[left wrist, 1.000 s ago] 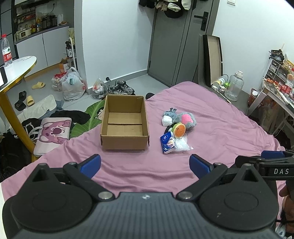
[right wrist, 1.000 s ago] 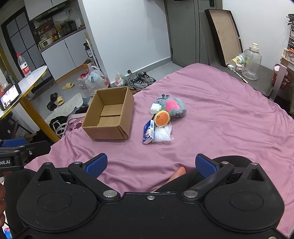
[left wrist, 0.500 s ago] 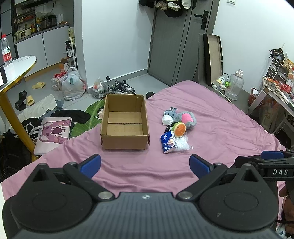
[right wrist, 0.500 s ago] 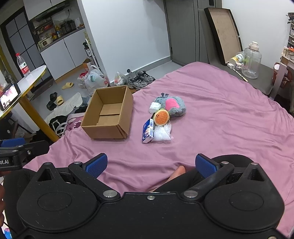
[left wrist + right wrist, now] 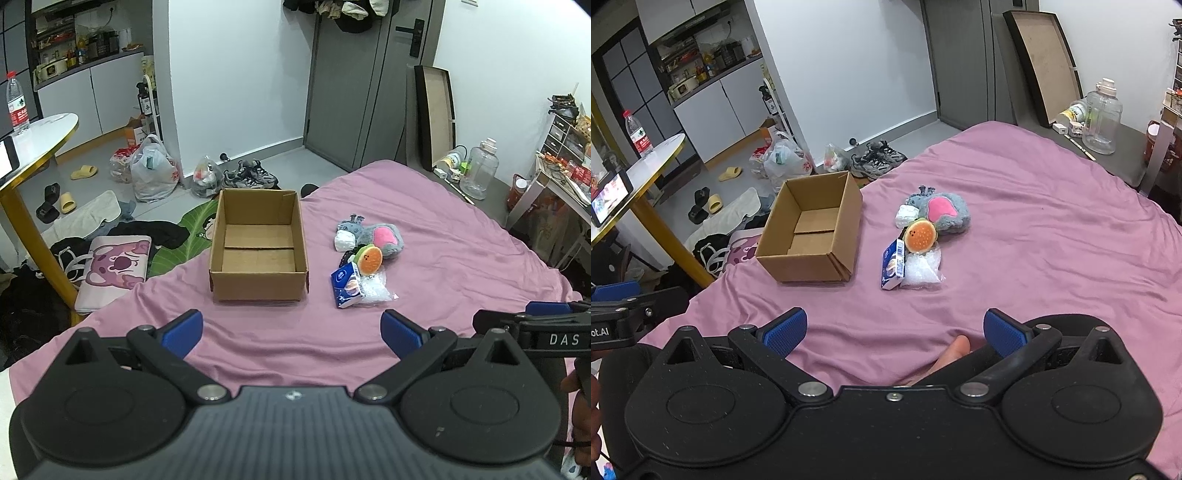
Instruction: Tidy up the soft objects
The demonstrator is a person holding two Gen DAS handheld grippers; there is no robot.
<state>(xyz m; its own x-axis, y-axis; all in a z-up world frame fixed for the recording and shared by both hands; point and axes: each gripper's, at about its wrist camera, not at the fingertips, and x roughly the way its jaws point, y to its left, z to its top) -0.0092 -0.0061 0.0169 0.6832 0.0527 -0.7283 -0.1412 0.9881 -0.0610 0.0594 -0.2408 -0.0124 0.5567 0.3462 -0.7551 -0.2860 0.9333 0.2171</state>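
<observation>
Your left gripper point(image 5: 291, 328) stands wide open with nothing between its blue pads, and your right gripper point(image 5: 894, 332) is likewise spread wide and empty; both hover low over the near part of the pink bedsheet point(image 5: 461, 258), which reads as a ready posture before any first pick. Ahead of the left tongs and slightly to their left sits the cardboard box point(image 5: 258, 254), open at the top and bare inside, evidently set there as the receptacle. The soft items lie in one loose cluster ahead and to the right of the left tongs, and almost straight ahead of the right tongs, well apart from both. Nearest you are the blue tissue pack point(image 5: 346, 286) and the clear plastic bag point(image 5: 375, 291), touching one another; just beyond them is the burger plush point(image 5: 921, 236), then the grey and pink plush point(image 5: 945, 212) with a small white item point(image 5: 907, 216) against its left side. The cluster lies just beside the box on its right, not touching it. In my judgement no item is yet boxed, and your right tongs are better lined up for the first reach.
</observation>
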